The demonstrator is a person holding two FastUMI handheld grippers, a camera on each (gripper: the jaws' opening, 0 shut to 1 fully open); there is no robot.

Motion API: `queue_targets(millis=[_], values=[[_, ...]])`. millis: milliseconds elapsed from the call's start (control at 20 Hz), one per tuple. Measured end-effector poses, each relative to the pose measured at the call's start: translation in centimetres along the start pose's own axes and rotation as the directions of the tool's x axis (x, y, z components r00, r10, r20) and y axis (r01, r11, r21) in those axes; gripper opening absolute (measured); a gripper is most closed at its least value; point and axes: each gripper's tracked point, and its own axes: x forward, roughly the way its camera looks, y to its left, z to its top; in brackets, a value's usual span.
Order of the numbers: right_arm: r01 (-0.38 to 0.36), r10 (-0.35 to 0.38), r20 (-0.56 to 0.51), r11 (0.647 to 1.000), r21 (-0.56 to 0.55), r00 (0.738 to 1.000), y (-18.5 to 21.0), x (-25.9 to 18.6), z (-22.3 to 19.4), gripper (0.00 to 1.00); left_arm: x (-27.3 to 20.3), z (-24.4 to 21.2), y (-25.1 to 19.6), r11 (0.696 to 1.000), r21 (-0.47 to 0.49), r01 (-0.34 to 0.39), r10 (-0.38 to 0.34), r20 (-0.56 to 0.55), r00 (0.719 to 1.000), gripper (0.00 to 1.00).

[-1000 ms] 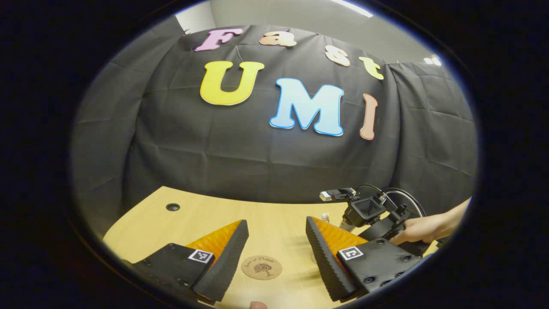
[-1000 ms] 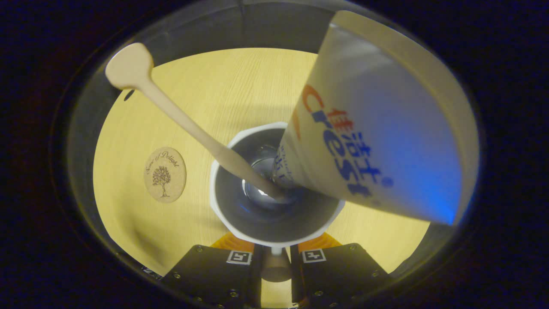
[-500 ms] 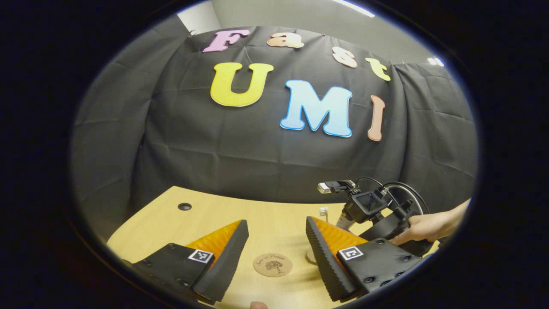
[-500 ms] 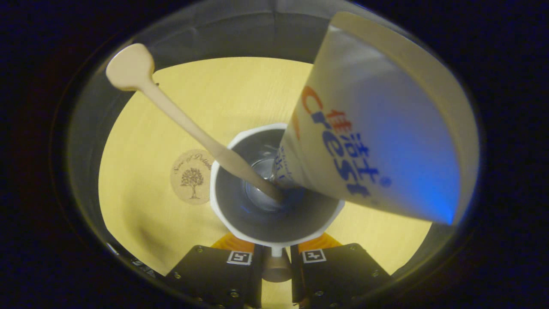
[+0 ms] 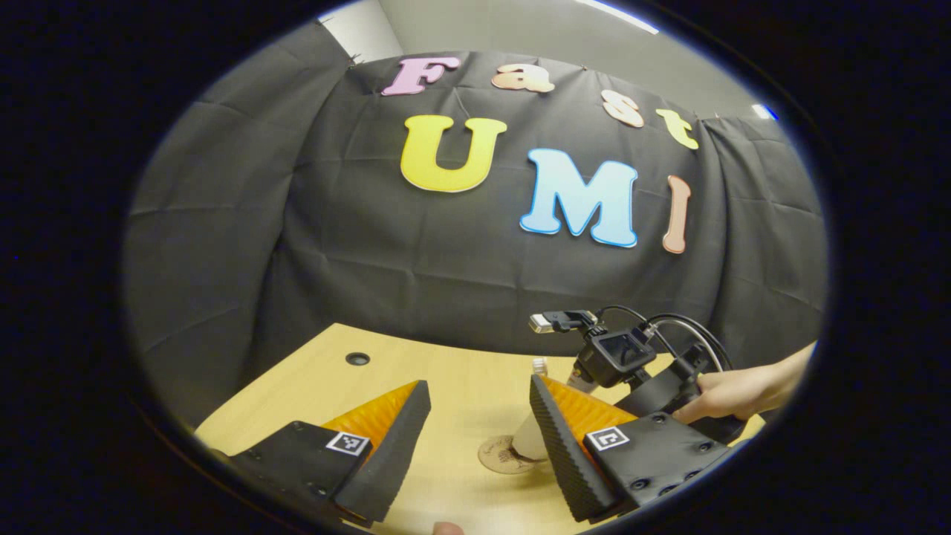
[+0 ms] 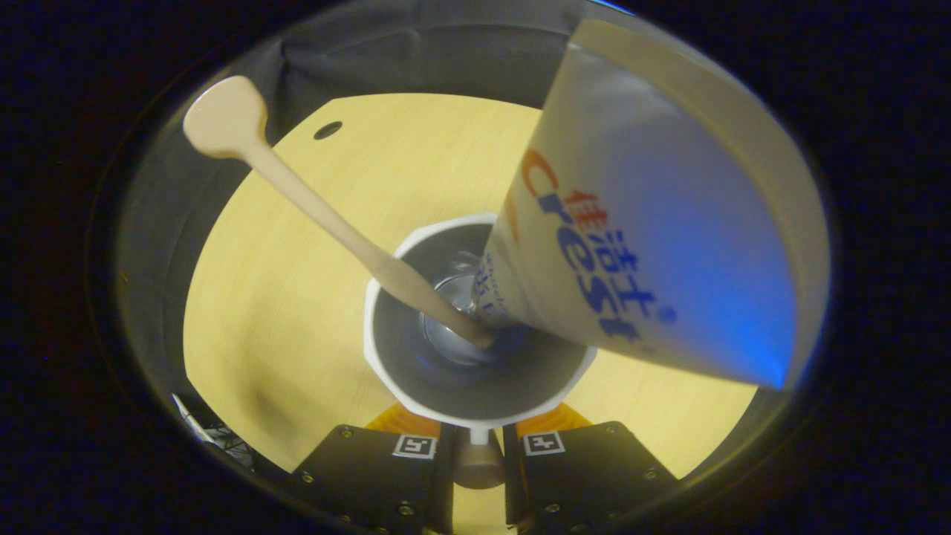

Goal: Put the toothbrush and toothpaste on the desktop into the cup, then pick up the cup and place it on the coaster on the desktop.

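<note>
My right claw (image 6: pixel 475 453) is clamped on the near side of the white cup (image 6: pixel 479 412), and the toothbrush (image 6: pixel 312 204) and toothpaste (image 6: pixel 646 223) stand inside it, both leaning out over its rim. In the left gripper view the cup (image 5: pixel 529 440) sits over the round coaster (image 5: pixel 499 455) on the table (image 5: pixel 461 386), contact not discernible, with a hand (image 5: pixel 732 394) holding that claw at right. My left claw (image 5: pixel 479 438) is spread wide, empty, near the coaster.

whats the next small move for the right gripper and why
Probably ease the cup straight down and then open the right gripper. In the left gripper view its base overlaps the coaster, and the toothbrush and toothpaste already stand inside.
</note>
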Motion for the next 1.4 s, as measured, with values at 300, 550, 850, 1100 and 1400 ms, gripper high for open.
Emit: queue_targets(millis=[300,550,850,1100,1400], values=[[-0.001,0.0,-0.022,0.999,-0.05,1.0,2.6,1.3,1.3,0.28,-1.6,-0.1,2.6,0.999,-0.011,-0.034,0.034,0.004,0.999,0.9],[0.017,-0.019,-0.042,0.998,-0.054,0.999,2.7,1.6,1.5,0.28,-2.1,0.1,4.0,0.998,-0.008,-0.056,0.056,0.009,0.998,0.9],[0.019,-0.023,-0.058,0.998,-0.059,0.998,3.2,2.2,1.6,0.28,-2.0,0.1,4.5,0.998,-0.012,-0.063,0.063,0.009,0.998,0.9],[0.01,-0.011,-0.02,0.997,-0.07,1.0,2.5,1.0,1.7,0.32,-1.7,0.3,3.8,0.999,-0.011,-0.049,0.049,0.009,0.999,0.9],[-0.04,0.042,0.071,0.999,-0.034,0.997,1.7,-2.7,0.9,0.64,-0.5,0.6,3.4,0.999,-0.004,-0.043,0.043,0.015,0.999,0.9]])
